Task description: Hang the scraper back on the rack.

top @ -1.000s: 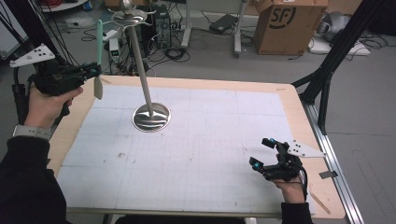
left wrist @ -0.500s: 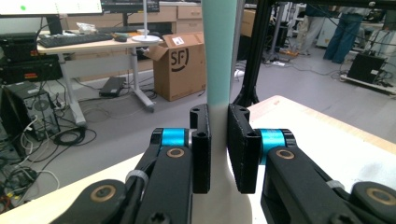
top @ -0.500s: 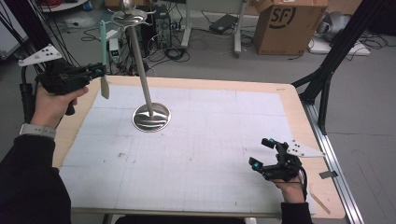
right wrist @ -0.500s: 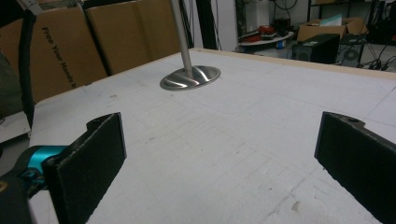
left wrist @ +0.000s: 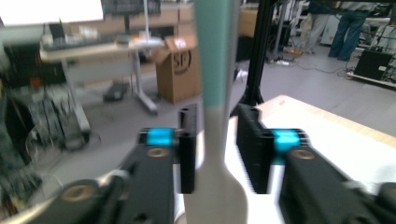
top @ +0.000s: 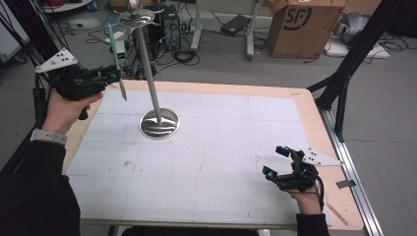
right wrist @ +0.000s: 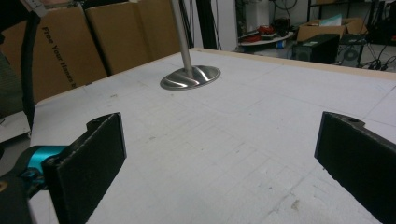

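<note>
Over the far left corner of the desk, my left tool is raised in the air with a long utensil standing nearly upright between its jaws. Its handle is teal on top and pale grey lower down, widening toward the bottom. In the left gripper view the utensil sits in the gap between the two black pads; these jaws have just been opening, and I can see a sliver of space on either side of the handle, so the pads no longer press on it. Just to the right of it rises a metal stand, a slanted pole on a round shiny base. My right tool rests near the front right corner of the desk, well apart from the stand, jaws spread wide with nothing between them.
</note>
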Tool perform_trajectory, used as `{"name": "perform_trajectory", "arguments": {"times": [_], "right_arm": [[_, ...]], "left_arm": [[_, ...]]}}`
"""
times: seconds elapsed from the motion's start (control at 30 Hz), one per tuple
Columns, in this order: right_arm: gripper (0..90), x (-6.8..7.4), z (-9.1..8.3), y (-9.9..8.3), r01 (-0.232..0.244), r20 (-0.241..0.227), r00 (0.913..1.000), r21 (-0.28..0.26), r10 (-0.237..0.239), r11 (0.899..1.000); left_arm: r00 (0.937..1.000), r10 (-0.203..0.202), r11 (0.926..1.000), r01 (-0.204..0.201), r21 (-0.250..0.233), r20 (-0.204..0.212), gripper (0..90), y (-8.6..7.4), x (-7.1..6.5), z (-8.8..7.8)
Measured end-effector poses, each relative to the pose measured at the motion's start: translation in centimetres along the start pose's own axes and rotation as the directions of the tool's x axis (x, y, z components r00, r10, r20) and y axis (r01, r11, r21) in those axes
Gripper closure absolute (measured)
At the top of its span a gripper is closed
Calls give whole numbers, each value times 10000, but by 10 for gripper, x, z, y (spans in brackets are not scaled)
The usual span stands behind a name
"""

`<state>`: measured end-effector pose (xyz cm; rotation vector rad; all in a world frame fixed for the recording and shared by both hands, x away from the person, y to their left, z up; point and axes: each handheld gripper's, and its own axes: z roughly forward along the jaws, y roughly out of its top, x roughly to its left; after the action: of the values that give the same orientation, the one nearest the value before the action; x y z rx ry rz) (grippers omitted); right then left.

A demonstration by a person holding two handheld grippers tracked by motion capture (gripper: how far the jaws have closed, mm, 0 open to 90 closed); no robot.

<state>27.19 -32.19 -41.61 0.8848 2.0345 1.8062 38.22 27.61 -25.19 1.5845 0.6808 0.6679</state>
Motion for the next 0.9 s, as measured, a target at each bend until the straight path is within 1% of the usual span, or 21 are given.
{"name": "perform_trajectory", "arguments": {"times": [0.03, 0.1, 0.13, 0.17, 0.2, 0.23, 0.27, 0.3, 0.33, 0.37, 0.43, 0.47, 0.5, 0.57, 0.63, 0.67, 0.73, 0.77, 0.8, 0.83, 0.9], "right_arm": [[9, 0, 0, 0, 10, -8, 10000, -9, -10, 10000], [10, 0, 0, 0, -7, -11, 10000, -4, 7, 10000], [9, 0, 0, 0, 12, 10, 10000, -14, -11, 10000], [9, 0, 1, 0, 16, 6, 10000, -24, -16, 10000], [10, -1, 1, 0, 61, 9, 10000, -38, -61, 10000], [10, 0, 2, 0, 9, -14, 10000, 2, -9, 10000], [9, 0, 2, 0, 68, -19, 10000, 9, -68, 10000], [9, 1, 2, 0, -1, -40, 10000, 57, 2, 10000], [9, 1, 2, -1, -15, -28, 10000, 62, 15, 10000], [9, 0, 3, 0, 72, 0, 10000, 18, -72, 10000], [9, 0, 2, 0, 55, -16, 10000, 3, -55, 10000], [9, 0, 2, 0, 58, -16, 10000, -9, -58, 10000], [9, 0, 2, 0, 66, -7, 10000, -3, -66, 10000], [9, 1, 2, 0, 55, 11, 10000, -8, -55, 10000], [9, 1, 2, 0, 55, 31, 10000, -7, -55, 10000], [9, 1, 2, 0, 63, 62, 10000, 5, -63, 10000], [9, 1, 2, -1, 52, 64, 10000, 34, -52, 10000], [9, 0, 3, -1, 68, 73, 10000, 29, -68, 10000], [10, 1, 3, -1, 0, 51, 10000, 63, 0, 10000], [9, 1, 3, -1, 19, 49, 10000, 67, -19, 10000], [9, 1, 3, -1, 53, 78, 10000, 52, -53, 10000]], "left_arm": [[9999, 76, 10000, -76, -39, 69, 578, -2, -1, 0], [9998, 81, 10000, -80, -52, 164, 491, -6, -4, -2], [9993, 130, 9999, -129, -51, 347, 436, -8, -6, -3], [9982, 206, 9997, -200, -115, 565, 402, -11, -9, -4], [9952, 449, 9987, -427, -272, 864, 378, -15, -12, -6], [9924, 582, 9977, -539, -423, 1082, 338, -18, -16, -7], [9902, 666, 9969, -609, -491, 1227, 286, -21, -19, -8], [9893, 587, 9975, -530, -463, 1335, 229, -25, -22, -8], [9867, 527, 9978, -456, -491, 1540, 194, -28, -25, -9], [9827, 673, 9968, -586, -551, 1723, 176, -32, -28, -9], [9743, 758, 9954, -617, -727, 2122, 137, -40, -35, -9], [9706, 743, 9955, -585, -748, 2289, 125, -44, -38, -9], [9682, 619, 9960, -441, -781, 2425, 114, -48, -42, -9], [9638, 556, 9961, -358, -801, 2607, 104, -56, -48, -8], [9599, 408, 9968, -199, -780, 2773, 71, -64, -53, -8], [9604, 337, 9967, -120, -798, 2765, 60, -68, -55, -9], [9640, 5, 9964, 221, -819, 2658, 57, -76, -58, -11], [9649, -164, 9959, 391, -818, 2620, 43, -80, -58, -12], [9666, -258, 9958, 474, -788, 2549, 21, -85, -58, -14], [9707, -324, 9954, 529, -804, 2382, 16, -89, -58, -15], [9782, -363, 9964, 512, -681, 2045, 16, -98, -59, -17]]}}
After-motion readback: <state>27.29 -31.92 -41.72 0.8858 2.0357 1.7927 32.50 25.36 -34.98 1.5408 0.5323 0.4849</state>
